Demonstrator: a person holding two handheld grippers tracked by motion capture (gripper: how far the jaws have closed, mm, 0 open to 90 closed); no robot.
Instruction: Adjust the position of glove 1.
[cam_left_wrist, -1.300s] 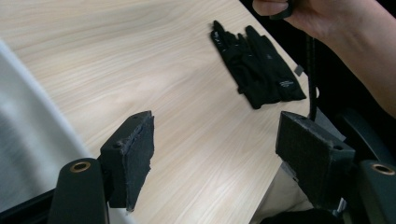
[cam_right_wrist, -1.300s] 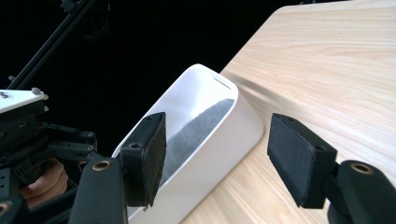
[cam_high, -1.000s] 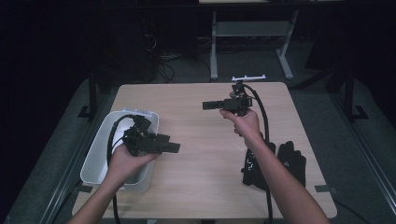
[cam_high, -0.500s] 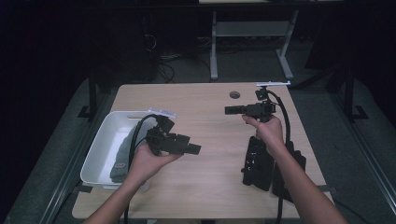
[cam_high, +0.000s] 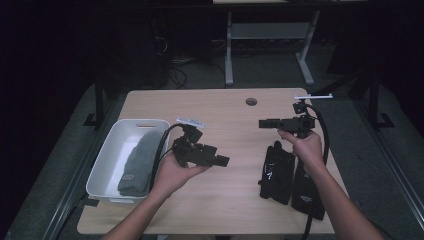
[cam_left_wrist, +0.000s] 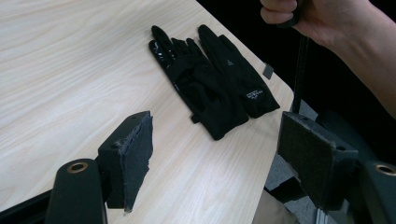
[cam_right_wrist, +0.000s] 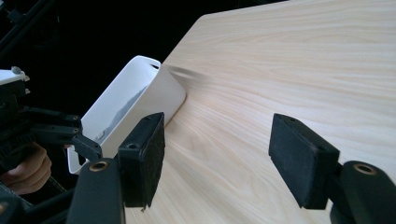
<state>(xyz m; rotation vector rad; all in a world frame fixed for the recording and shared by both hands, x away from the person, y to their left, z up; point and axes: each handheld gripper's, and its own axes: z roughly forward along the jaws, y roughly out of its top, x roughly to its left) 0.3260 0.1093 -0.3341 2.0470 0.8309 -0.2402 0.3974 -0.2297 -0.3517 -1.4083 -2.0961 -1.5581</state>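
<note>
Left gripper (cam_high: 223, 161): jaws stood apart, nothing between them — held above the table (cam_high: 220, 107), just right of the bin (cam_high: 112, 150).
Right gripper (cam_high: 264, 123): jaws apart, empty.
Gloves (cam_left_wrist: 210, 79): lay flat side by side near the table's right edge — below the right gripper.

It looks like a dark lab room. A wood table (cam_high: 220, 110) stands on grey floor. Cables (cam_high: 175, 75) lie behind it.

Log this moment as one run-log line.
left gripper: open, empty, aimed toward black gloves | right gripper: open, empty, above table | white bin: holds grey cloth
</note>
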